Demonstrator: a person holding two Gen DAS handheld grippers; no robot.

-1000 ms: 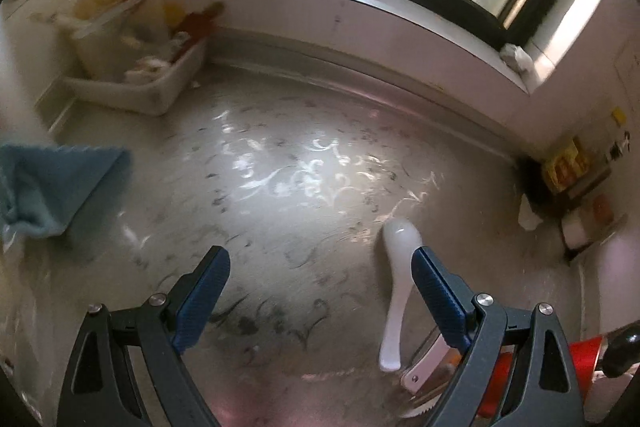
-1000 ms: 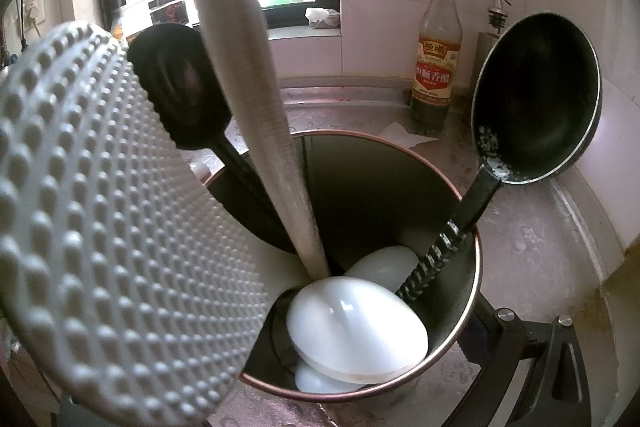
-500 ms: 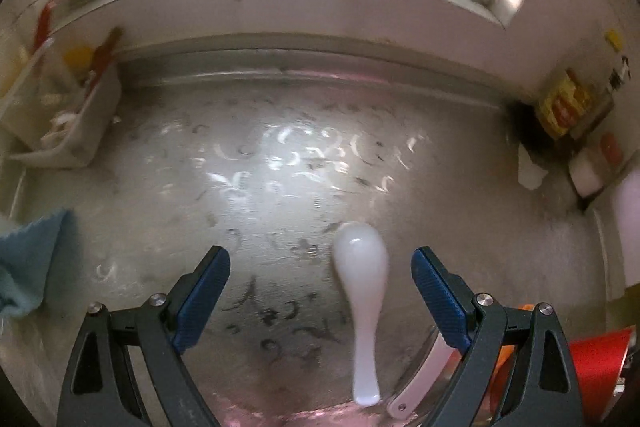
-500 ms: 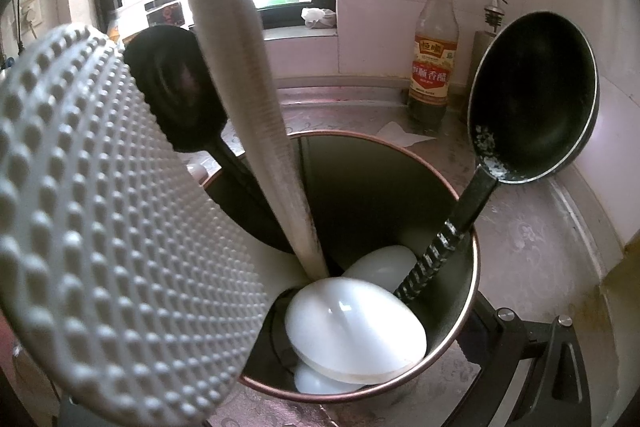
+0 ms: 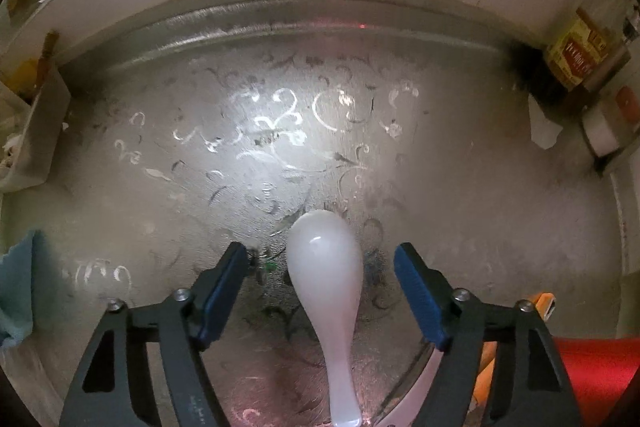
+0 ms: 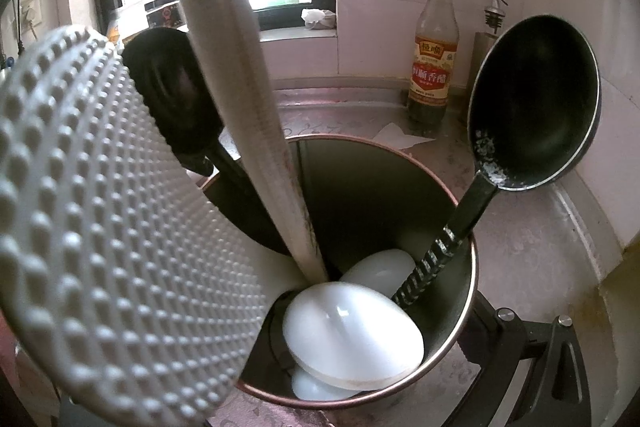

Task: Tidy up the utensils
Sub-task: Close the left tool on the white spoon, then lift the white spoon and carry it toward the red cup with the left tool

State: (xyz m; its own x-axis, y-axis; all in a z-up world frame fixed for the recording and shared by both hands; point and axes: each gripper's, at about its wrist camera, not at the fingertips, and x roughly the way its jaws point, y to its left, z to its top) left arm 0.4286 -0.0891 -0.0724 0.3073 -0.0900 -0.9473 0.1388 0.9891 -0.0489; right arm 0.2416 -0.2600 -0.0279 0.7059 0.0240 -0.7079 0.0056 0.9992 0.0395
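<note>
A white ceramic soup spoon [image 5: 325, 287] lies on the patterned steel counter, bowl pointing away. My left gripper [image 5: 320, 283] is open, its blue pads on either side of the spoon's bowl, not touching it. In the right wrist view a metal utensil holder [image 6: 460, 291] fills the frame between my right gripper's fingers [image 6: 532, 359]. It holds a white dimpled rice paddle [image 6: 108, 227], a white handle [image 6: 240, 99], two black ladles [image 6: 536, 103] and white soup spoons [image 6: 352, 335]. The right jaws look closed around the holder, with only one finger visible.
A vinegar bottle [image 6: 434, 51] and an oil dispenser [image 6: 494, 15] stand at the wall behind the holder. A white bin [image 5: 28, 143] sits at the left, a blue cloth [image 5: 16, 291] at the lower left, a red object [image 5: 596, 379] at the lower right.
My left gripper has swung right and forward until the white spoon lies centred between its open pads. The right gripper and holder have barely moved.
</note>
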